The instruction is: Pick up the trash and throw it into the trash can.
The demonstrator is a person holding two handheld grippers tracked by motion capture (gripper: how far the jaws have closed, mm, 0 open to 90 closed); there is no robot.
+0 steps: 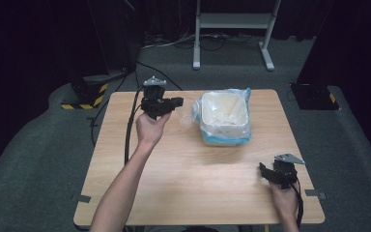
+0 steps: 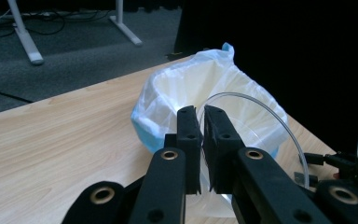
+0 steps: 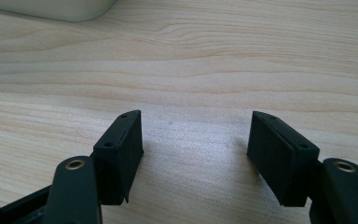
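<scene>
- Right gripper (image 3: 195, 154) sits near the table's (image 1: 174, 179) right edge, jaws wide apart over bare wood.
- Left gripper (image 2: 200, 140) is pinched tight on a clear plastic lid (image 2: 261, 126), just left of the lined bin (image 1: 223, 117); the high view barely shows that lid.

Clear round plastic lid (image 2: 261, 140), upright on edge, just beside white bag-lined bin (image 2: 186, 88)

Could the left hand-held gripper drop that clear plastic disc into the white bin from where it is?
Probably yes: the left hand-held gripper holds the clear plastic disc beside the open, bag-lined white bin, nothing between.
</scene>
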